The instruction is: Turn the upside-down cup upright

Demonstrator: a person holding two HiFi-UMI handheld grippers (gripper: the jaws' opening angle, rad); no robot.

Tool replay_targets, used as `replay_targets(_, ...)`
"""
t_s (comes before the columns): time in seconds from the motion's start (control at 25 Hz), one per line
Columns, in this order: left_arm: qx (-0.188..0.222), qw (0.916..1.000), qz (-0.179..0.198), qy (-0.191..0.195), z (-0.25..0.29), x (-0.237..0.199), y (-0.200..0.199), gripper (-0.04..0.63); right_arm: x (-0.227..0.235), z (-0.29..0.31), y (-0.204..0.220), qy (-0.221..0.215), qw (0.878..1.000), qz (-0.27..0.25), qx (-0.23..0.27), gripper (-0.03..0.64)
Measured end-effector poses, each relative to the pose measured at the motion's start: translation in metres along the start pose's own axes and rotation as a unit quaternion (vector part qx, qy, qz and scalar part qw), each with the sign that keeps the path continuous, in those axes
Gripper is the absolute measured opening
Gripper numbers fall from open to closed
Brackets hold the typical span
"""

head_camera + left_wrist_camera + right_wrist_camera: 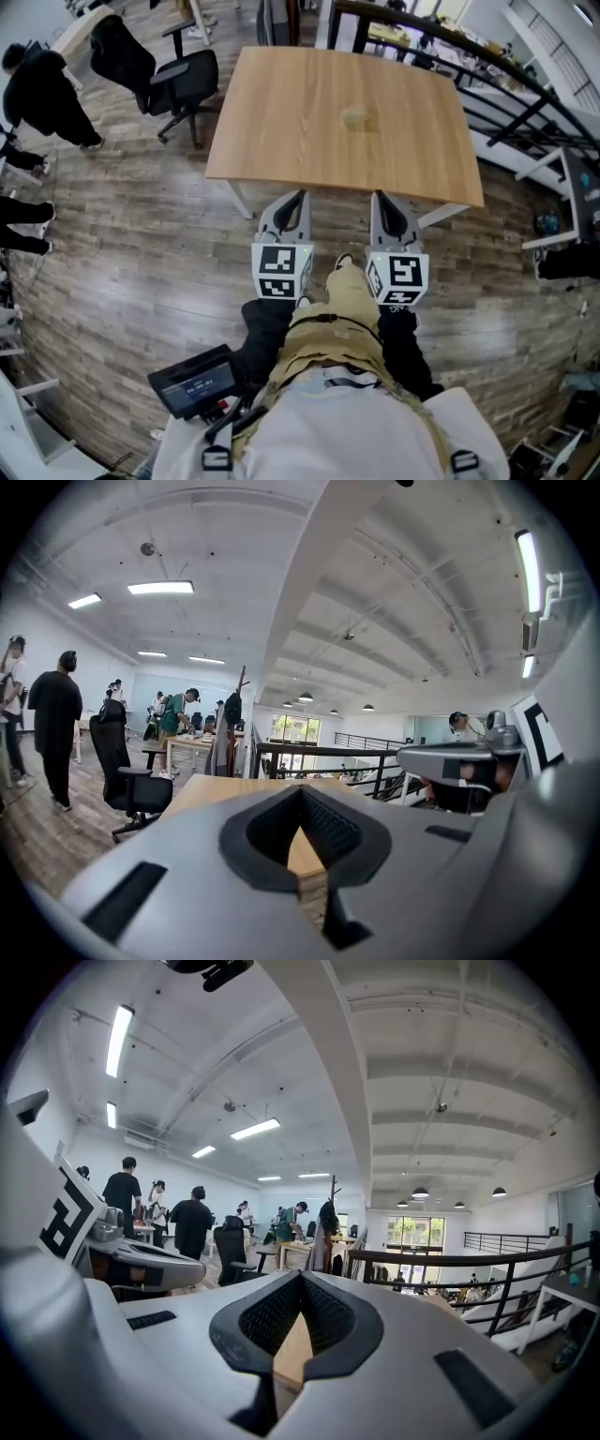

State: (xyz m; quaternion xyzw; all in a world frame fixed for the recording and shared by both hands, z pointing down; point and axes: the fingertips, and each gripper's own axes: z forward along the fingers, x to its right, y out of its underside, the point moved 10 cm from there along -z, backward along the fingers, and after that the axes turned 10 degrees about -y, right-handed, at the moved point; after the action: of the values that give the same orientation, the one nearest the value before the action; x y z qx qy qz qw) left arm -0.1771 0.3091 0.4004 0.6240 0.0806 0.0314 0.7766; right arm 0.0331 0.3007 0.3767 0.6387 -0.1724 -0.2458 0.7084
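My left claw (296, 197) and my right claw (382, 197) are both pressed together, with nothing in them. They are side by side at the near edge of the light brown wooden surface (281, 122). The small pale cup (355, 117) sits near its middle, well apart from both claws. It looks blurry, so I cannot tell which way up it is

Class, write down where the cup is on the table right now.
In the head view, the cup stands alone near the middle of the table, slightly right of centre, well ahead of the right gripper.
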Motion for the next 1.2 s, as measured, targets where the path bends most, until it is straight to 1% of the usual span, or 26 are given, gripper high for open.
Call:
replay_targets(0.16,-0.003,1.0000,0.002,-0.002,0.022,0.002,0.001,-0.003,0.017,0.018,0.009,-0.004,1.000,0.003,-0.006,0.021)
replay_targets(0.32,0.002,0.9998,0.009,-0.016,0.062,-0.002,-0.009,-0.003,0.051,0.054,0.011,0.003,1.000,0.014,0.009,0.021)
replay_targets(0.44,0.005,0.9997,0.015,-0.018,0.104,0.000,-0.023,-0.003,0.082,0.082,0.010,0.003,1.000,0.019,0.017,0.021)
replay_targets(0.6,0.007,0.9996,0.026,-0.009,0.171,0.012,-0.041,-0.003,0.135,0.123,0.011,0.002,0.999,0.027,0.020,0.021)
replay_targets(0.72,-0.007,0.9997,0.024,-0.003,0.226,0.019,-0.049,-0.003,0.179,0.157,0.011,-0.001,0.999,0.039,0.015,0.021)
replay_targets(0.92,-0.016,0.9994,0.027,-0.013,0.306,0.027,-0.073,-0.003,0.246,0.210,0.001,-0.007,0.999,0.046,0.019,0.021)
replay_targets(1.04,-0.022,0.9990,0.033,-0.020,0.344,0.031,-0.083,-0.003,0.277,0.234,-0.002,-0.011,0.998,0.054,0.023,0.021)
replay_targets(1.2,-0.034,0.9984,0.037,-0.024,0.384,0.038,-0.088,-0.003,0.312,0.257,0.002,-0.015,0.998,0.066,0.016,0.021)
